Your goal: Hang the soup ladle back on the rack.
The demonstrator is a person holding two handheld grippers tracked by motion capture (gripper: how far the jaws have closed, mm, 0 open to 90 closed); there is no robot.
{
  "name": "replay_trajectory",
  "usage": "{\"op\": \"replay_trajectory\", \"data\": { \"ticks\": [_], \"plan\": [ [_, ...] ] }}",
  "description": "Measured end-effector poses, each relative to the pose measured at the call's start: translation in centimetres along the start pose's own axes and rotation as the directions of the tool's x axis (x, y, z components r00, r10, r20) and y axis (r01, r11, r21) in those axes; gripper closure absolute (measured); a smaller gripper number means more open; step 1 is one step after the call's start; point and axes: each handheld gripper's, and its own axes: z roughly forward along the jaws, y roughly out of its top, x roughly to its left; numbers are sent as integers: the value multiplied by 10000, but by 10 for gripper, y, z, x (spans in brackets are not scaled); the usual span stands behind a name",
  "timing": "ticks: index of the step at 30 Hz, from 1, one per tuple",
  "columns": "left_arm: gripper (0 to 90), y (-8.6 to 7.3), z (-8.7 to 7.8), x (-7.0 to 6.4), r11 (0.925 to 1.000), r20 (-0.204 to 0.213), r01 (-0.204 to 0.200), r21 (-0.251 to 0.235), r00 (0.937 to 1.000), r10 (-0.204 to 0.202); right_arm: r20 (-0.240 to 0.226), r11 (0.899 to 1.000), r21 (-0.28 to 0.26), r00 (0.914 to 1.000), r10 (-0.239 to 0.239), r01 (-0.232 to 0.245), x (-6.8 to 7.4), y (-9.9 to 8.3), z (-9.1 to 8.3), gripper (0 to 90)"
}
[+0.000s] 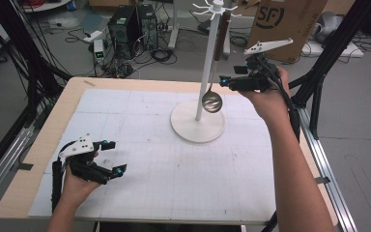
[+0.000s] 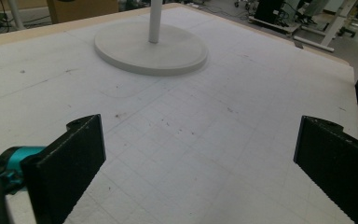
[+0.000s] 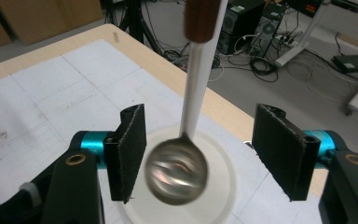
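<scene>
We see one ladle (image 1: pixel 212 100) hanging from the white rack (image 1: pixel 197 126), its shiny bowl low beside the pole and above the round base. The brown handle (image 1: pixel 221 36) runs up to the hooks at the rack's top.

The right gripper (image 1: pixel 226 81) is raised off the table, jaws wide apart, holding nothing. In the right gripper view the ladle bowl (image 3: pixel 177 171) sits between the two jaws, closer to the one on the view's left; whether it touches that pad we cannot tell, the bowl is blurred. The white pole (image 3: pixel 197 79) rises just behind the bowl, straight ahead of the jaws, so it stands in the way beyond the ladle. The rack base (image 3: pixel 223 182) lies below the jaws.

The left gripper (image 1: pixel 113 157) rests low near the table (image 1: pixel 38 145), jaws wide, nothing in them. Ahead of it in the left gripper view: bare white gridded mat (image 2: pixel 191 130), then the rack base (image 2: pixel 151 49) well apart in front, with the pole rising from it. Nothing lies between this gripper and the rack.

Counts: one ladle, one rack, two grippers, one mat. Beyond the table, past the right gripper, one cardboard box (image 1: pixel 290 24) on the floor; farther left, two dark computer towers (image 1: pixel 133 26) and loose cables.
</scene>
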Motion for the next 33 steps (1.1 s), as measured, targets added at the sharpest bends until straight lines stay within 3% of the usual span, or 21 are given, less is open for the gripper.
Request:
{"op": "replay_trajectory", "data": {
  "ticks": [3, 15, 20, 26, 33],
  "plan": [
    [26, 0, 0, 0, 10000, 5, 7, -5, 10000, -7, -11, 9997, -131, 9998, -189, 189, 0, -5, -3, 320],
    [26, 0, -1, 1, 10000, -9, 80, -42, 10000, -80, -247, 9999, -78, 9996, 107, -109, -2, -29, -7, 267],
    [26, 0, 0, 3, 9999, 163, 151, -63, 9998, -150, -322, 9999, 89, 9995, -59, 62, 0, -33, -8, 245],
    [26, 3, 0, 6, 9991, 83, 162, -385, 9998, -159, -516, 9992, 207, 9981, -329, 340, 6, -39, -9, 233],
    [26, 4, 2, 4, 9991, 60, 79, -412, 10000, -77, -790, 9981, 306, 9956, -511, 537, 14, -55, -7, 213]
  ]
}}
